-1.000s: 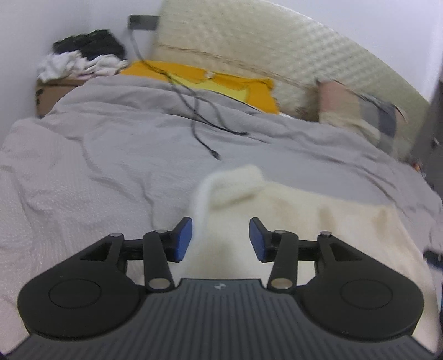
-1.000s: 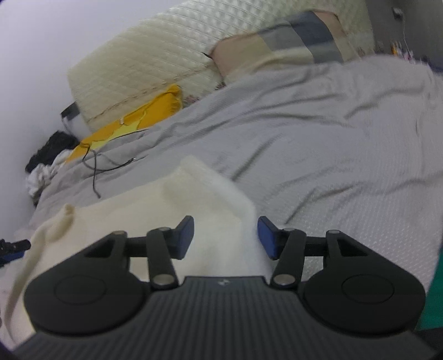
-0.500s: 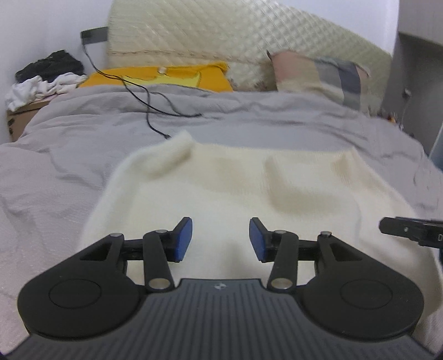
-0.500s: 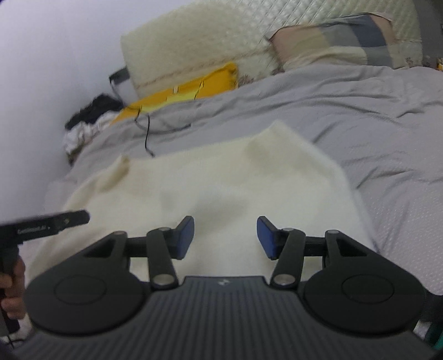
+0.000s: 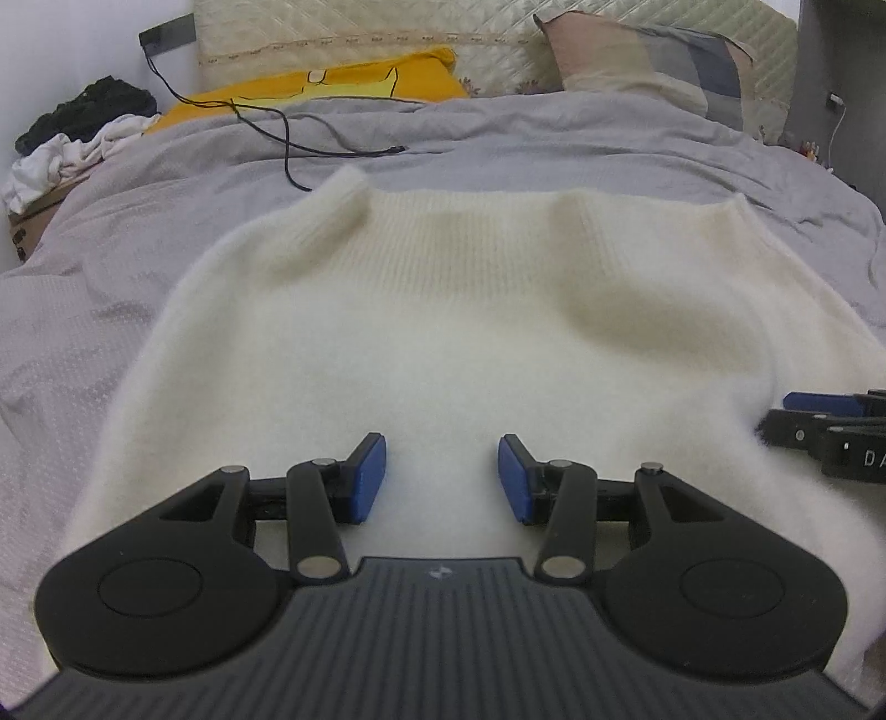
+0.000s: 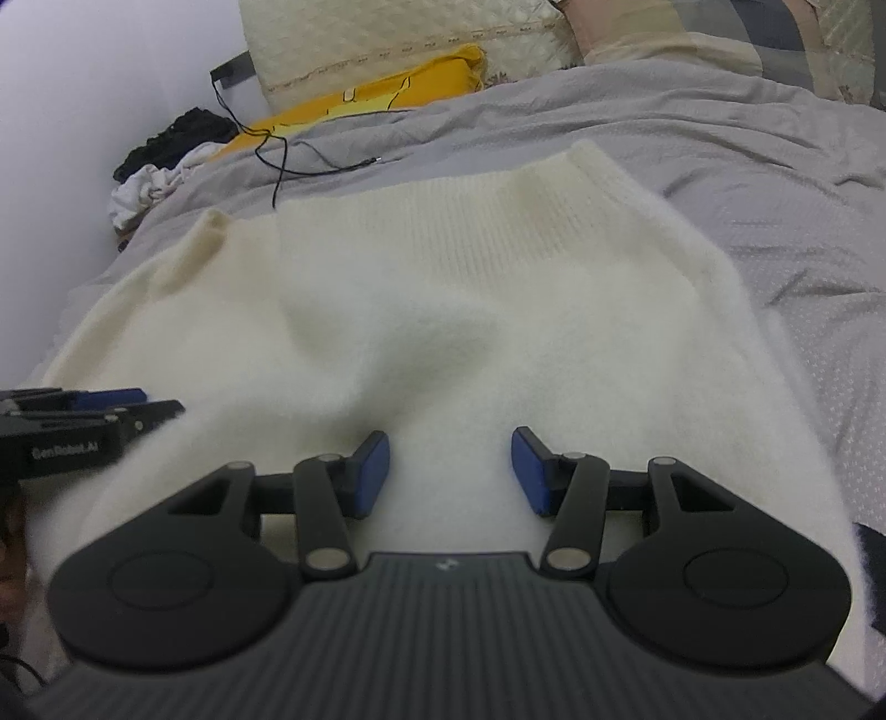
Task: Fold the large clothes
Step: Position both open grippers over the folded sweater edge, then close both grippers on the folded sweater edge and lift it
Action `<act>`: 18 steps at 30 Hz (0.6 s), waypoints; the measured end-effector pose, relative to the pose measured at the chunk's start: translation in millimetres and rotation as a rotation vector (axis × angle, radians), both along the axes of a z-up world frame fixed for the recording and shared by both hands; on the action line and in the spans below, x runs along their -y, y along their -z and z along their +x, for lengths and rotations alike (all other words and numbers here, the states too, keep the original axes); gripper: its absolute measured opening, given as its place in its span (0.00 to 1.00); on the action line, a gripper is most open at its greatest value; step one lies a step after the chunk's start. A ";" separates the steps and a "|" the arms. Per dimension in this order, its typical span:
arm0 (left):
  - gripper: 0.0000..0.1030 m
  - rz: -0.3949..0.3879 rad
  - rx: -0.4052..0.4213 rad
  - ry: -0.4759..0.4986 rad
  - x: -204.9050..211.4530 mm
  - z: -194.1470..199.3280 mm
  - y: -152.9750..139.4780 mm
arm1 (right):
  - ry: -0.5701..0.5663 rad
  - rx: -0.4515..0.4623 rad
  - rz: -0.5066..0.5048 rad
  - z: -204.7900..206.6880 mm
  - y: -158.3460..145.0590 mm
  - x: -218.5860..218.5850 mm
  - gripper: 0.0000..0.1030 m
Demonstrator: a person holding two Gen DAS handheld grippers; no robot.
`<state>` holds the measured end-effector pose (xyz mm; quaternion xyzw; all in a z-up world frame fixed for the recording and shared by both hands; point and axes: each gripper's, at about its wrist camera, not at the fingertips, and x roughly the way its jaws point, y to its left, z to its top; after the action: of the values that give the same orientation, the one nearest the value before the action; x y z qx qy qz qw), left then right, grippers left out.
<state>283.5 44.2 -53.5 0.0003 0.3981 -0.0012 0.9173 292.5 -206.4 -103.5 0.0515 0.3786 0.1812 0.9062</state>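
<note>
A fluffy cream sweater (image 5: pixel 470 332) lies spread flat on the grey bedcover (image 5: pixel 99 238), its ribbed hem at the far side. My left gripper (image 5: pixel 443 468) hovers low over the sweater's near part, blue pads apart, with only the knit below them. My right gripper (image 6: pixel 451 462) is over the sweater (image 6: pixel 443 310) too; its jaws are closing slightly but stand apart and pinch nothing. Each gripper shows in the other's view: the right gripper (image 5: pixel 819 412) at the right edge, the left gripper (image 6: pixel 105 407) at the left edge.
A black cable (image 5: pixel 288 138) trails across the cover beyond the sweater. Behind it are a yellow cloth (image 5: pixel 332 88), a checked pillow (image 5: pixel 648 61) and a quilted headboard (image 5: pixel 360 27). A pile of clothes (image 5: pixel 72 127) sits on a box at far left.
Both grippers have swung in over the sweater and sunk toward it, so it fills each view. Each gripper has come into the other's view.
</note>
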 end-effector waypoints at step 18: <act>0.50 -0.237 0.096 -0.045 -13.6 -112.1 -57.8 | 0.095 0.059 0.150 -76.7 -49.5 26.2 0.52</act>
<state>171.4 57.9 4.4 -0.1171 0.3505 -0.0280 0.9288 215.8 -232.5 -54.0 0.1317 0.3343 0.1674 0.9181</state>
